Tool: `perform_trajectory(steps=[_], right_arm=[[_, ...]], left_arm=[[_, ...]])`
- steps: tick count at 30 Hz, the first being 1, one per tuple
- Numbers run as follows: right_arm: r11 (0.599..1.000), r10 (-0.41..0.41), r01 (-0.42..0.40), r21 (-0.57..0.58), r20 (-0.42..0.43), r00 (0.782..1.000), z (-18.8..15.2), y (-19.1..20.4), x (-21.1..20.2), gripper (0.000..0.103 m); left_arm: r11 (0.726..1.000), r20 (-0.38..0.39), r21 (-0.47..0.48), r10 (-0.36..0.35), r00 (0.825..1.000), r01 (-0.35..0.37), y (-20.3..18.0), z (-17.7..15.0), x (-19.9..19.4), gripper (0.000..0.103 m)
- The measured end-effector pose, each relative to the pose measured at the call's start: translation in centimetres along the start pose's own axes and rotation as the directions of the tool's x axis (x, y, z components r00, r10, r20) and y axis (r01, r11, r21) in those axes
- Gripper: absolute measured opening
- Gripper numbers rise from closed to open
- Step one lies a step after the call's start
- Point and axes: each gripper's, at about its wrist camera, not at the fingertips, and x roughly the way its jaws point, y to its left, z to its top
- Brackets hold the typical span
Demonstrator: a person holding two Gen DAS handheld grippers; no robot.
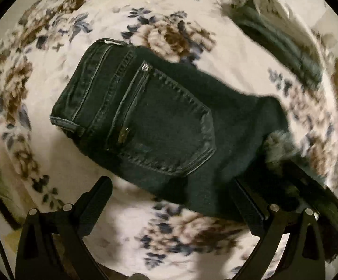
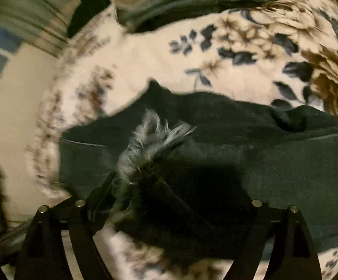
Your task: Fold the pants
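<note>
In the left wrist view, dark pants lie folded mid-frame on a floral bedspread; the left gripper hovers with jaws wide, holding nothing. In the right wrist view, the right gripper stands wide around the frayed hem, centre-low; whether it grips cannot be told.

From my left wrist camera I look down on dark jeans lying across a cream bedspread printed with brown and blue flowers. The waistband sits toward the upper left of the frame, the back pocket faces up at the centre, and the legs run toward the lower right, ending in a frayed hem. My left gripper hangs at the bottom of the frame, fingers spread wide; its right finger overlaps the denim near the hem, the left one sits over bare bedspread. Folded dark clothes lie at upper right.
</note>
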Motion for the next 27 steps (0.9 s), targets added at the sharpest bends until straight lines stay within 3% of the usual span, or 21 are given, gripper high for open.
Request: perform_trajectory(steps=[1,3,8,11,16,17,18,19,20,24,27], right_arm=[[0.999,0.041,-0.041,0.029,0.009,0.999,-0.1,-0.6,-1.8,0.086],[0.996,0.034,-0.037,0.080,0.035,0.999,-0.2,-2.6,-5.4,0.086],[0.967,-0.161,0.150,0.205,0.039,0.986,-0.4,-9.9,-11.0,0.086],[0.923,-0.232,0.219,0.317,0.003,0.973,-0.9,-15.2,-12.5,0.086],[0.883,-0.199,0.184,0.432,-0.010,0.980,-2.4,-19.4,-13.6,0.086],[0.880,-0.193,0.177,0.442,-0.009,0.981,-2.8,-19.6,-13.4,0.086],[0.878,-0.183,0.170,0.448,-0.014,0.983,-3.1,-19.5,-13.0,0.086],[0.876,-0.175,0.166,0.453,-0.024,0.984,-3.3,-19.5,-12.6,0.086],[0.871,-0.171,0.171,0.461,-0.042,0.984,-3.8,-19.5,-12.1,0.086],[0.882,-0.155,0.172,0.440,-0.075,0.985,-4.5,-18.3,-11.2,0.086],[0.902,-0.157,0.181,0.391,-0.094,0.983,-4.3,-17.2,-11.0,0.086]], left_arm=[[0.998,-0.003,-0.025,-0.050,0.999,0.050,-0.2,0.4,-0.3,0.103],[0.993,-0.016,-0.035,-0.116,0.993,0.115,-1.1,1.1,-0.3,0.103],[0.968,-0.142,0.068,-0.230,0.963,0.242,-7.3,2.6,3.0,0.103],[0.964,-0.216,0.093,-0.225,0.950,0.249,-10.5,2.9,5.7,0.101],[0.955,-0.172,0.110,-0.254,0.952,0.274,-13.0,3.4,5.7,0.101],[0.955,-0.174,0.108,-0.256,0.951,0.277,-13.3,3.5,6.1,0.095],[0.959,-0.175,0.112,-0.239,0.955,0.261,-13.5,3.5,6.7,0.086],[0.962,-0.188,0.128,-0.214,0.958,0.240,-13.7,3.3,7.4,0.057],[0.964,-0.209,0.147,-0.190,0.959,0.223,-13.5,3.0,7.7,0.042],[0.964,-0.236,0.262,0.011,0.972,0.053,-10.2,-0.6,7.2,0.045],[0.982,-0.295,0.187,0.036,0.955,0.020,-6.0,-2.2,6.6,0.045]])
